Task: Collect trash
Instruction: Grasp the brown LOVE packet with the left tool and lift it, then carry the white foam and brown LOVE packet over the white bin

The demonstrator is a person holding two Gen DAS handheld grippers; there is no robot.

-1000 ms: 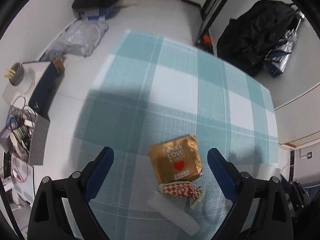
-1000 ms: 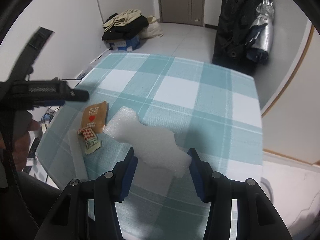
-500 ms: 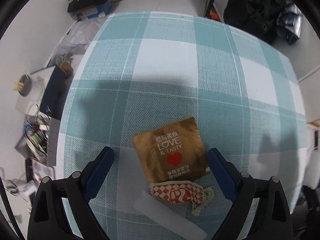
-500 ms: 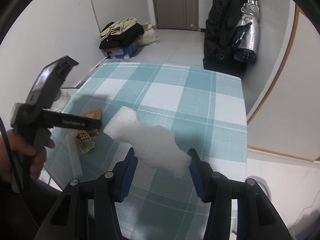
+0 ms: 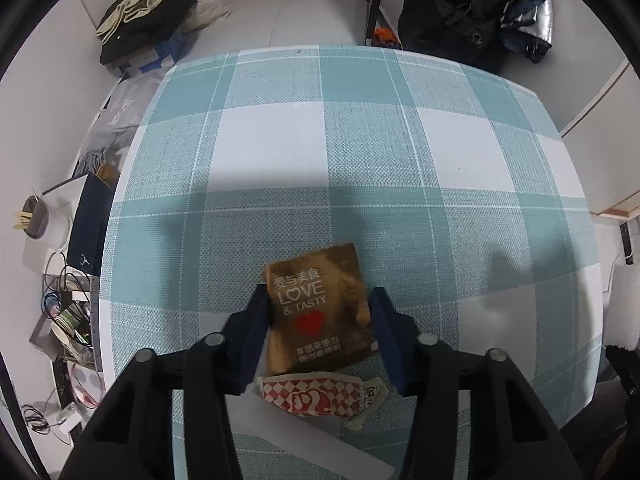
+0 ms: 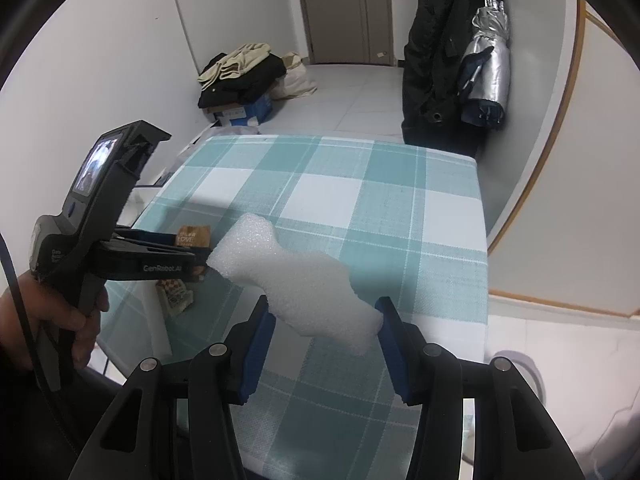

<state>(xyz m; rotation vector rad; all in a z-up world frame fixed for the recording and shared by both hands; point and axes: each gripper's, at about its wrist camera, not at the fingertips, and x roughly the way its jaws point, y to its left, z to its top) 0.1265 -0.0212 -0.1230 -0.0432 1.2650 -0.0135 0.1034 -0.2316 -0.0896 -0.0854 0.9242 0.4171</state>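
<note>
Left gripper (image 5: 318, 312), jaws drawn in against both side edges of the gold "LOVE & TASTY" snack wrapper (image 5: 320, 312); right gripper (image 6: 322, 324), clamped on a wavy-edged piece of white foam (image 6: 296, 276) held above the checked tablecloth (image 6: 360, 208). The wrapper sits at the near-left part of the table. Whether it is lifted clear or only pinched in place cannot be told. Just nearer than it lie a red-and-white checked wrapper (image 5: 316, 398), touching its near edge, and a translucent plastic strip (image 5: 304, 444) running toward the near right.

Probable failure modes:
- The wrapper is thin and flexible, and it looks bowed between the blue pads (image 5: 256, 332). Squeezed edge-on, it may buckle and slip out on lifting.
- The checked wrapper may be dragged along by the overlapping edge and dropped off the near table edge.
- The foam is gripped only at its near end, with most of its length projecting far-left toward the left gripper. A swing of either hand could knock the foam against that tool and lever it out of the jaws.
</note>
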